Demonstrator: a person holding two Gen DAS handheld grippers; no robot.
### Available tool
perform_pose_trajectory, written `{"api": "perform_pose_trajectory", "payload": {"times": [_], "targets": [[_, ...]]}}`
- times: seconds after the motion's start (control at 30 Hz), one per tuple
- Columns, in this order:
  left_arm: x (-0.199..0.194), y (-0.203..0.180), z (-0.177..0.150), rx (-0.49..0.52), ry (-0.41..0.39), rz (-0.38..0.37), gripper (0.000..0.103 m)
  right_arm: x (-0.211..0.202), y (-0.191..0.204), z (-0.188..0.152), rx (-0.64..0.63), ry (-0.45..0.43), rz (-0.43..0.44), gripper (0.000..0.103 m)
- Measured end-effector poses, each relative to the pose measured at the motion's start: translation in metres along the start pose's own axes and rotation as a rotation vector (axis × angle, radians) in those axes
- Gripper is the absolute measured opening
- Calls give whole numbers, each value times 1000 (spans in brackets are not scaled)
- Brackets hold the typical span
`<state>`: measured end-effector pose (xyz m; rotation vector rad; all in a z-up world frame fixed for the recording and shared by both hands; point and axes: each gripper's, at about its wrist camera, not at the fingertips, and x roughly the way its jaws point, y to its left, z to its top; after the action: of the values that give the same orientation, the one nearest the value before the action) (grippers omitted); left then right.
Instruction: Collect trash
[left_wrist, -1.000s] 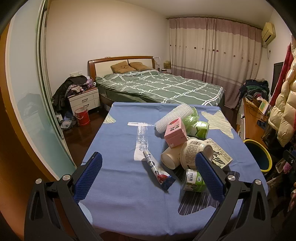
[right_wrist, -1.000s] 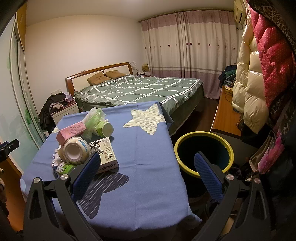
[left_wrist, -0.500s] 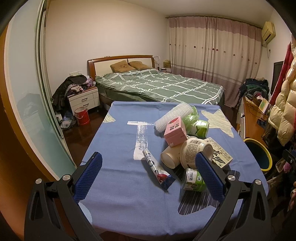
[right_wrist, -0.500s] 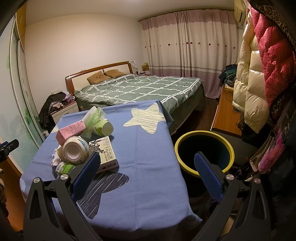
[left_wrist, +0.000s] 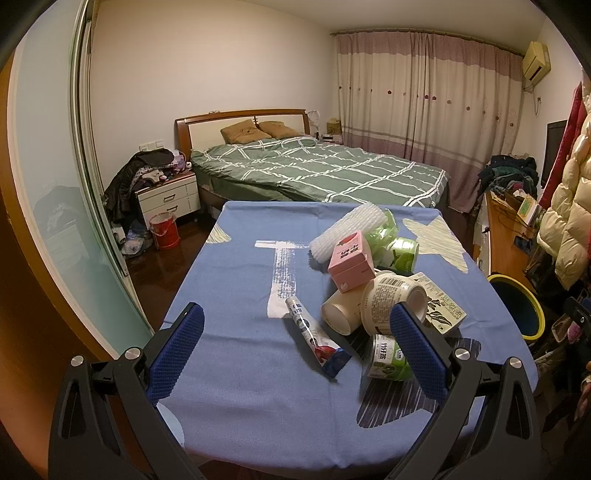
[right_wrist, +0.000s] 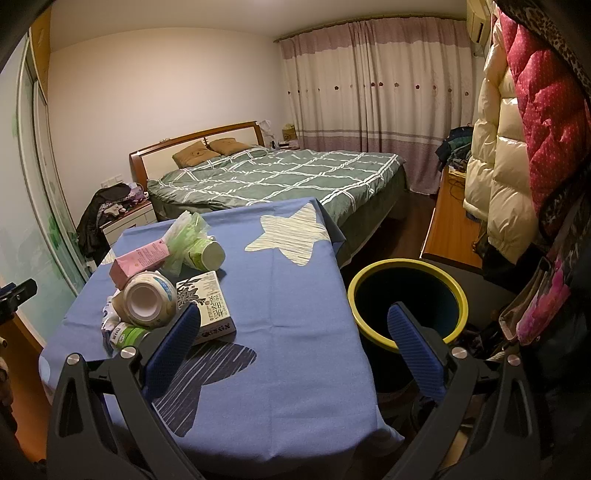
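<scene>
Left gripper sits at the bottom of the left wrist view, blue-padded fingers spread wide, nothing between them, held above the near edge of the table, which has a blue cloth with star prints. Right gripper is at the bottom of the right wrist view, fingers also spread wide and empty, one over the cloth, the other in front of the bin. Trash is piled right of centre in the left wrist view: toothpaste tube lying flat toward frame centre, just apart from the heap; paper cup on its side touching a bigger cream tub also on its side; pink carton resting on top of them; white foam net roll behind it; green plastic bag and green-label cup farther back; flat printed box at the right of the pile; small green can nearest the lens, partly behind the right finger. The same pile shows at left-centre in the right wrist view. Bin, dark with a yellow rim, stands on the floor just beside the table's right edge, at centre-right of the right wrist view and at the right edge of the left one. Bed with a green checked cover fills the background.
</scene>
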<state>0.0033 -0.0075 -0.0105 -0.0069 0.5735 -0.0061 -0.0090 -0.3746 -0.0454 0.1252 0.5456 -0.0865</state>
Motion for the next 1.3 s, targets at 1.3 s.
{"api": "perform_pose_trajectory", "payload": {"times": [1.3], "targets": [[86,51,5,-63,63,83,99,184,129,88,-159,121,246,76]]}}
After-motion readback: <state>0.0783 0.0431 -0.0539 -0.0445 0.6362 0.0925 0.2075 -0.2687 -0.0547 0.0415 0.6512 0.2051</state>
